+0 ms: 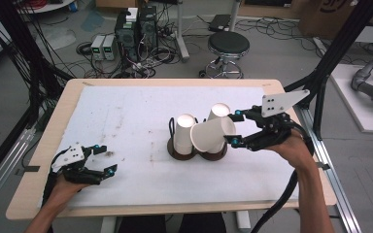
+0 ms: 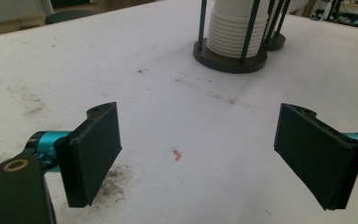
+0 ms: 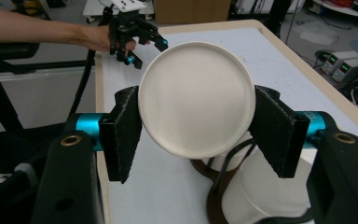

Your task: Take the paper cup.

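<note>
From above, the right gripper holds a white paper cup tipped on its side, its mouth turned away from the hand toward the middle of the table. The cup hangs just over two dark round holders that stand side by side, each with a stack of white cups in it. The right gripper view adds what the high view cannot — the cup's flat bottom faces the camera, and the two black pads press on its sides, left and right, so the jaws are clamped on the cup.

The left gripper rests low near the table's front left corner, well apart from the holders. In its own view the jaws stand wide with only stained white tabletop between them — and a small pink scrap lying there. Ahead stands the nearer holder, its thin dark rods around ribbed cup rims.

Between the two hands the white surface lies open; the holders stand right of centre, away from every edge.
</note>
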Demonstrator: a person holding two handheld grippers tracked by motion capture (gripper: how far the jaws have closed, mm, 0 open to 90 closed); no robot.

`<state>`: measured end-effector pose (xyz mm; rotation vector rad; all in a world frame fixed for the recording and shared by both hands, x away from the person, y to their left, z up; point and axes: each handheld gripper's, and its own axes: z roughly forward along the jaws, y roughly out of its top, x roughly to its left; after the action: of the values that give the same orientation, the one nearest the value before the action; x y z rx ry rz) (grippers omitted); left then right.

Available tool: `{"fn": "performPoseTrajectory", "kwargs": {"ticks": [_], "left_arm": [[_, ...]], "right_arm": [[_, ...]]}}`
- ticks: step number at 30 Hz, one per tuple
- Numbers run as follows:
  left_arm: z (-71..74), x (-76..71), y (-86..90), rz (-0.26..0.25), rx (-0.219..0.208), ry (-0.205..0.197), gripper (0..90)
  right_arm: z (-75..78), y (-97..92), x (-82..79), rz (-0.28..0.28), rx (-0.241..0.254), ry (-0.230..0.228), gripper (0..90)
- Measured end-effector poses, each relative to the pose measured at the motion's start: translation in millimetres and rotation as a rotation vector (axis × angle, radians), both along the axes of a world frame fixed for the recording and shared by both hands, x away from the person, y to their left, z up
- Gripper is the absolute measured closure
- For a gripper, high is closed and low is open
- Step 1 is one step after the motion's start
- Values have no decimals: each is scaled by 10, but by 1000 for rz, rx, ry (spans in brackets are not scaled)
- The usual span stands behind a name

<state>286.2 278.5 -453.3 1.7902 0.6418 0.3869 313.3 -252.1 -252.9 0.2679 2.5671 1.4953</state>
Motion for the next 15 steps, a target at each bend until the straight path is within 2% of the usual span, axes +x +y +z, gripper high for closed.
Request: {"fn": "performPoseTrajectory", "kwargs": {"ticks": [4, 11, 15], "left_arm": [[0, 0, 0, 0, 0, 0, 145], [0, 2, 8, -6, -5, 2, 145], [0, 3, 10, -7, -9, 4, 145]], "right_arm": [[-135, 76, -27, 16, 25, 5, 375], [-404, 164, -55, 24, 119, 15, 375], [-532, 181, -65, 20, 138, 14, 375]]}}
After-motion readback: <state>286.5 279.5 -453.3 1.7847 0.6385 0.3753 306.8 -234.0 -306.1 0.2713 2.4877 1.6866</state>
